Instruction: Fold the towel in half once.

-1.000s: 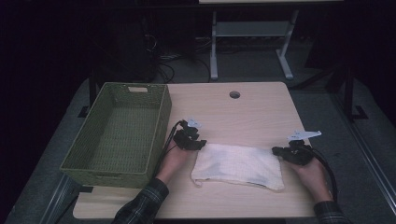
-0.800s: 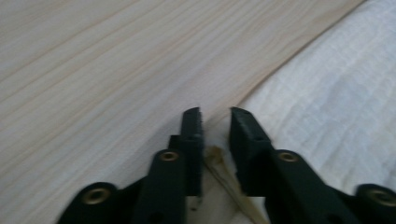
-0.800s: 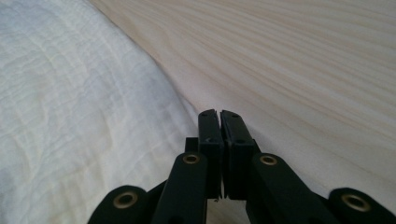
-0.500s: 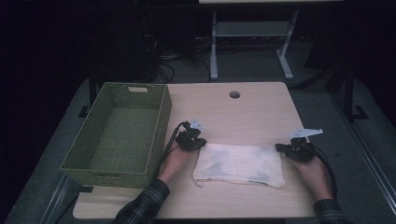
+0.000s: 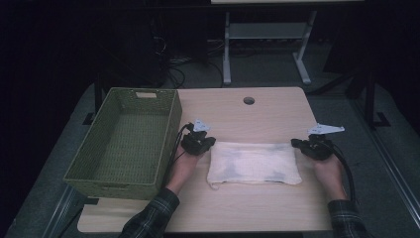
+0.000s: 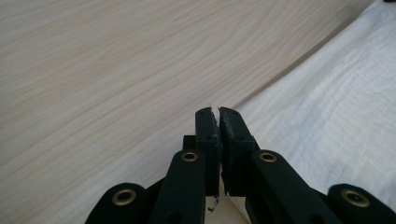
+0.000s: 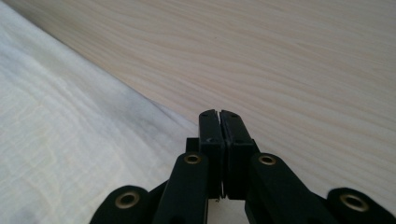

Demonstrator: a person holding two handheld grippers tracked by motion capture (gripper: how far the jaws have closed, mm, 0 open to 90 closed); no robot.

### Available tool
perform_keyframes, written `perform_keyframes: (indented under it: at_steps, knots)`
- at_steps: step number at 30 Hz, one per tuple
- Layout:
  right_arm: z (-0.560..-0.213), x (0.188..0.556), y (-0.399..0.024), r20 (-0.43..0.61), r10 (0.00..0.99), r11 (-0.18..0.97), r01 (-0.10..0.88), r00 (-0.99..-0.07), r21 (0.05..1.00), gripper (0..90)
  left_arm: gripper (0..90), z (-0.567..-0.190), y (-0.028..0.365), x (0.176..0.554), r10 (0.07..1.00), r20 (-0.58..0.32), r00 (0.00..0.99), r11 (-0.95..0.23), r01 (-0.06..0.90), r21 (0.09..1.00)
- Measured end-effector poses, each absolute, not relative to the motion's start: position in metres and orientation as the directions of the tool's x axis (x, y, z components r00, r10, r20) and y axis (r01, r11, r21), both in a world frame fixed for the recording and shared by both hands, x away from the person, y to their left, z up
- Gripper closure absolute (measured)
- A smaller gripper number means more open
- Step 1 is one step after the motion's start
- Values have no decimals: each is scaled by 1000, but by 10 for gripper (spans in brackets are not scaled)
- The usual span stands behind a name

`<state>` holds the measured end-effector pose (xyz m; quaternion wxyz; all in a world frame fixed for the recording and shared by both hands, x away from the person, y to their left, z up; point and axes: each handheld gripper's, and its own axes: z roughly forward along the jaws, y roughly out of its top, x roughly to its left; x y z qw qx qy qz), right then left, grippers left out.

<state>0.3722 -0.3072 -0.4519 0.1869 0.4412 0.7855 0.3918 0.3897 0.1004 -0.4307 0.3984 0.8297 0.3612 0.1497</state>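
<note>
Between the two sets of jaws lies the white cloth [image 5: 252, 162], folded into a flat oblong on the tabletop [image 5: 257, 114]. The left gripper [image 5: 211, 142] sits at its far left corner and the right gripper [image 5: 296, 144] at its far right corner. Both pairs of jaws are pressed together. In the left gripper view the cloth's edge runs up to the jaw tips from their right; in the right gripper view it runs under them from their left. Each pair seems to pinch a corner, though the caught layer itself is hidden. Judging by this, the grasp is made, while lifting the cloth and carrying it to the green basket [image 5: 171, 124], which stands empty beyond the left jaws, is likely still to do. A second ago the left jaws stood spread; now they are closed, and the cloth's near edge has drawn slightly towards both jaws.
</note>
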Motion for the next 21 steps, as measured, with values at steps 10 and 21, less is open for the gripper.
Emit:
perform_keyframes:
  at_steps: [10,21]
  knots:
    - [-441,359,-314,97,823,259,521,-560,813,885,865,-422,105,380,700,-41,713,-424,462,779]
    - [-442,339,-316,92,805,282,516,-585,809,885,864,-419,107,368,669,-40,742,-445,443,778]
